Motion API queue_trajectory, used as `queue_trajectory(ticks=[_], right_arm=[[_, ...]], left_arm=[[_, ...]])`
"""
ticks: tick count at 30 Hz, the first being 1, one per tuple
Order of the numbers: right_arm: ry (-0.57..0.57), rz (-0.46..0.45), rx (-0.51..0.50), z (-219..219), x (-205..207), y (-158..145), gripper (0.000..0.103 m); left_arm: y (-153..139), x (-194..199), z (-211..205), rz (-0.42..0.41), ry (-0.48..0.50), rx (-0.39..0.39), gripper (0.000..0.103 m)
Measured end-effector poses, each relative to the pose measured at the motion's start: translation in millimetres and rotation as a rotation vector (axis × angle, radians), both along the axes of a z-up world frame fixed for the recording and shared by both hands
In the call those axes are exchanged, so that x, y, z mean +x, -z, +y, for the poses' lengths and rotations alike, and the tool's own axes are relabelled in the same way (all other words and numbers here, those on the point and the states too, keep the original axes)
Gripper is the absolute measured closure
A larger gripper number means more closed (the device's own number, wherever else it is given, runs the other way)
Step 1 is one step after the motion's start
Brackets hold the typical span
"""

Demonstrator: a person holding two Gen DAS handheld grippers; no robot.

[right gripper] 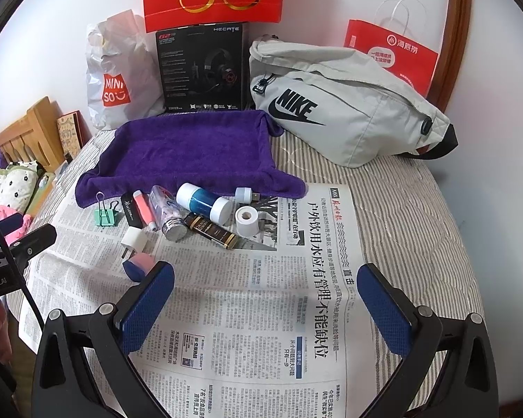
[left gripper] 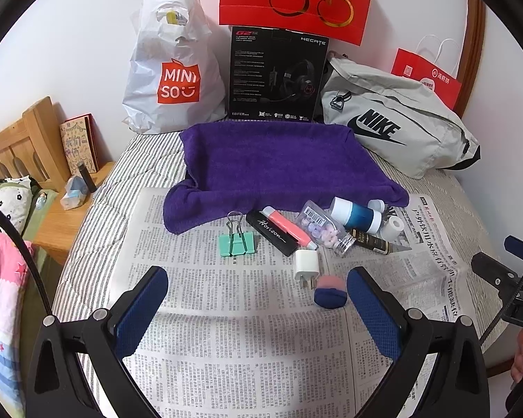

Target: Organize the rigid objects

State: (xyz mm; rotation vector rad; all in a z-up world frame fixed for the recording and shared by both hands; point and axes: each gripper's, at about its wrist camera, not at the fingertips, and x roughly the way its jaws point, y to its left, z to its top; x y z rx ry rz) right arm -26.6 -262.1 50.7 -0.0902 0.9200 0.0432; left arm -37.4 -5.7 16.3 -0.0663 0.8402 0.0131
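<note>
A newspaper [left gripper: 226, 313] is spread over a striped bed cover, and a cluster of small rigid items is seen across the middle of both views, just below a purple towel [left gripper: 279, 163]. In the left wrist view, a green binder clip [left gripper: 236, 242] lies at centre, well apart from the left gripper [left gripper: 258, 308], whose blue-padded jaws are held wide apart at the bottom of the frame with nothing between them. A black Horizon case [left gripper: 271, 233], a pink tube [left gripper: 288, 226], a clear jar [left gripper: 326, 230] and a blue-and-white bottle [left gripper: 357, 213] lie side by side to its right. A white charger plug [left gripper: 306, 263] and a pink-and-blue puff [left gripper: 330, 291] lie nearer, the puff just beside the right finger. In the right wrist view, the right gripper [right gripper: 265, 304] is likewise spread and empty at the bottom; a white roll [right gripper: 246, 220] stands at centre.
</note>
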Motion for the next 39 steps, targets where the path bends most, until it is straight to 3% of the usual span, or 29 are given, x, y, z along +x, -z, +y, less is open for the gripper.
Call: queue_trajectory(ticks=[25, 33, 39], right_arm=[[-0.002, -0.008, 0.012, -3.0, 7.0, 2.8, 0.0], [-0.007, 0.022, 0.036, -10.1, 19.5, 16.9, 0.0], [-0.014, 0.047, 0.029, -15.4, 31.4, 32.6, 0.001]], left_arm=[[1.5, 8.4, 1.0, -0.006, 0.004, 0.007, 0.0], [20.0, 26.0, 10.7, 0.031, -0.012, -0.032, 0.0], [40.5, 44.9, 16.5, 0.076, -0.022, -0.006, 0.0]])
